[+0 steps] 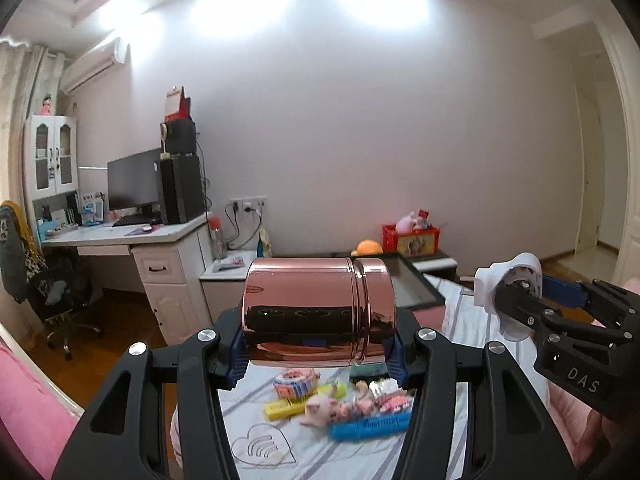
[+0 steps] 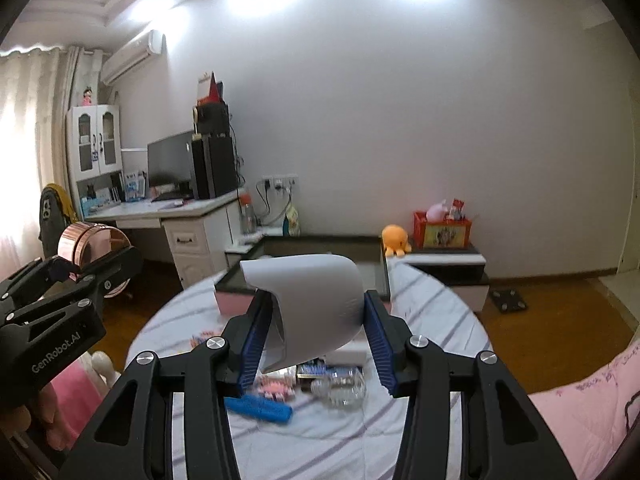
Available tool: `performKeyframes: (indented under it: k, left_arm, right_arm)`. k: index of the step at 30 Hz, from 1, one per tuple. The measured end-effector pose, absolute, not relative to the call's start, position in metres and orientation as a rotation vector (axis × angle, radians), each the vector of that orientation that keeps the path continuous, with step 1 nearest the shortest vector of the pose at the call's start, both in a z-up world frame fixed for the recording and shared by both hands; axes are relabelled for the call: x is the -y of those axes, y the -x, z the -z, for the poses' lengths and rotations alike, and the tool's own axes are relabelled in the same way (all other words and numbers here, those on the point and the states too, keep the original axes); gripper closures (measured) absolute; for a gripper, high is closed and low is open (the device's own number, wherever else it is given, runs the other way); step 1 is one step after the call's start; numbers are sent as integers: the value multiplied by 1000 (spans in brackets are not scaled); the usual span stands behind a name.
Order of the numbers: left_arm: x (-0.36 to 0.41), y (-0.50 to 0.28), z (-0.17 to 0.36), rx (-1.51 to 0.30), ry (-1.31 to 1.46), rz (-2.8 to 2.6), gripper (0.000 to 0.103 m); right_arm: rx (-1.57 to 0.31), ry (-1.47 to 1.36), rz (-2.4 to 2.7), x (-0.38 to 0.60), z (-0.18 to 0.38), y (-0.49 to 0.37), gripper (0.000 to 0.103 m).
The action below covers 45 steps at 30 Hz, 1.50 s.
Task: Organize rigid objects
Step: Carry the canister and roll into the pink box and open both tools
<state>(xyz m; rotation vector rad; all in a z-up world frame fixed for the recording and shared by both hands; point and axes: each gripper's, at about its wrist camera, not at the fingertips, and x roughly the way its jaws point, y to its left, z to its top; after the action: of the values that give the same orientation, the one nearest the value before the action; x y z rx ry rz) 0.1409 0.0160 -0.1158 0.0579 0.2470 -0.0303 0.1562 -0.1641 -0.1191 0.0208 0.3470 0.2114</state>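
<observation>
Gripping a shiny rose-gold canister (image 1: 320, 312) sideways at mid-frame, the left gripper (image 1: 318, 350) has its jaws closed on the can's ends, above small toys (image 1: 340, 404) scattered on the striped bed (image 1: 360, 456). Right of it, the right gripper (image 2: 318, 340) has its jaws clamped on a white curved plastic piece (image 2: 316, 308), lifted over the bed (image 2: 360, 440).

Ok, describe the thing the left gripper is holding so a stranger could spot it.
Above the striped bed sheet, between the left gripper's blue fingers, lies a rose-gold metal canister on its side. It alone is mirror-shiny; the toys below are small and colourful.
</observation>
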Motion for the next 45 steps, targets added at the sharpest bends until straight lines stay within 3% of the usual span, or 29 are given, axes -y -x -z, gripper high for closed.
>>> performKeyframes:
  k: [13,22,34,45]
  left_arm:
    - [-35,-175,106,-244,-47,-27,48]
    - [-45,-261,110,-331,-49,13,48]
    - [-17,-461,156,-667,-83,113,48]
    - [18,-552,214,-909,-181,103,48]
  right_arm:
    - [-333,6,-219,151,109,-185,55]
    - [-394,27,-206,155,113,-249,55]
    - [-613,67,-198,156,147,-417,55]
    - [-877,85,-165,171,205,-502,55]
